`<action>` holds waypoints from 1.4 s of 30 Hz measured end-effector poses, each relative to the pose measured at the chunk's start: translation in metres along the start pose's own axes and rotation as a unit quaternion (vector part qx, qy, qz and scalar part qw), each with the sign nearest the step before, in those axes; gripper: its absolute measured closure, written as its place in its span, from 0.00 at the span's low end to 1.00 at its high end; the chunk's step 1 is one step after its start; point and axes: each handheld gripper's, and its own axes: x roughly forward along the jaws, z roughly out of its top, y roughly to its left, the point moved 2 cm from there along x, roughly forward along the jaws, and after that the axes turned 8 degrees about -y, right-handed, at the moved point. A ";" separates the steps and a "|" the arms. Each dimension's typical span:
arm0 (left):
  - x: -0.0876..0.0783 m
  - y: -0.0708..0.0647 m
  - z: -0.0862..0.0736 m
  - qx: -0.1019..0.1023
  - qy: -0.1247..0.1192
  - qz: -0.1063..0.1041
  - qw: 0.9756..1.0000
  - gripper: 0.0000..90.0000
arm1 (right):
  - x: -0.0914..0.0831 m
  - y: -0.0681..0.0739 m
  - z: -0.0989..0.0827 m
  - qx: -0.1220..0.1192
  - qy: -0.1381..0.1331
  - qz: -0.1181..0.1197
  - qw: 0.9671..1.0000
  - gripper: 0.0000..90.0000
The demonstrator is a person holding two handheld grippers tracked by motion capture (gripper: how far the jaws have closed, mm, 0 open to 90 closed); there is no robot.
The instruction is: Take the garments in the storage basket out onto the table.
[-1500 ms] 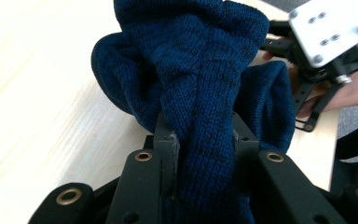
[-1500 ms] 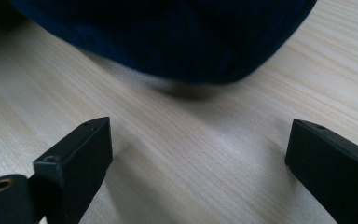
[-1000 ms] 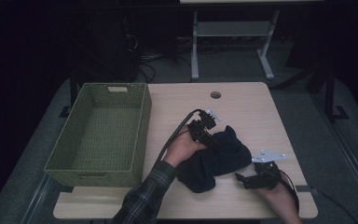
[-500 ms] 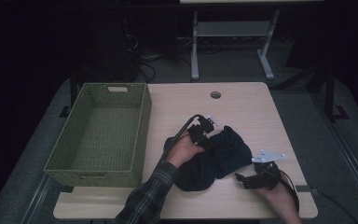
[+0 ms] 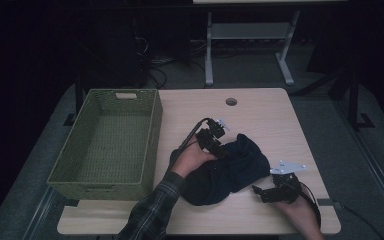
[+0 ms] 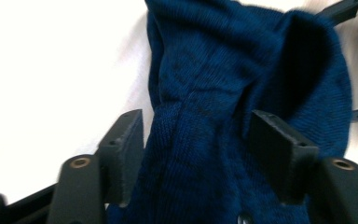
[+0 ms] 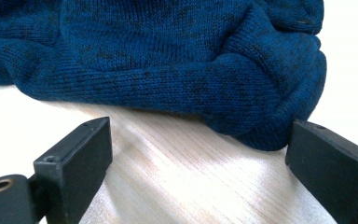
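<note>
A pale wooden worktop (image 5: 260,115) stands lit in a dark room, with a grey metal frame (image 5: 250,45) on the floor behind it. A green woven basket (image 5: 152,145) sits along the worktop's left side, its bottom bare.

Right of the basket, near the front edge, lies a dark blue knitted garment (image 5: 230,170), bunched into a loose heap and flat on the wood. It lies between the person's two hands and well apart from the basket.

A forearm in a plaid sleeve (image 5: 150,215) comes up from the bottom edge to the garment's left end. That hand carries the left gripper (image 5: 224,152), which rests on the top of the heap. In the left gripper view its two black fingers (image 6: 123,156) stand well apart with a ridge of the blue knit running up between them; the jaws have just been opening, and the cloth lies loose in the gap rather than pinched.

The right gripper (image 5: 261,192) lies low on the worktop at the garment's lower right corner, a grey plate on top of it. In the right gripper view its fingers (image 7: 81,158) are spread wide, holding nothing, with bare wood between them and the rolled edge of the knit just ahead of the tips.

A small round hole (image 5: 231,101) marks the worktop's far side.
</note>
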 end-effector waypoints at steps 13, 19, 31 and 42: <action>-0.048 -0.010 -0.018 0.005 -0.005 0.001 1.000 0.66 | 0.000 0.000 0.000 -0.001 0.000 0.000 1.000 0.08; -0.062 -0.016 -0.040 -0.004 0.004 0.019 1.000 1.00 | 0.000 0.000 0.000 -0.001 0.000 0.000 1.000 0.08; -0.062 -0.040 -0.091 0.004 0.033 0.033 0.999 0.99 | 0.000 0.000 0.000 -0.001 0.000 0.000 1.000 0.08; -0.045 -0.047 -0.120 0.000 0.066 0.034 0.997 0.98 | 0.000 0.000 0.000 -0.001 0.002 0.000 1.000 0.08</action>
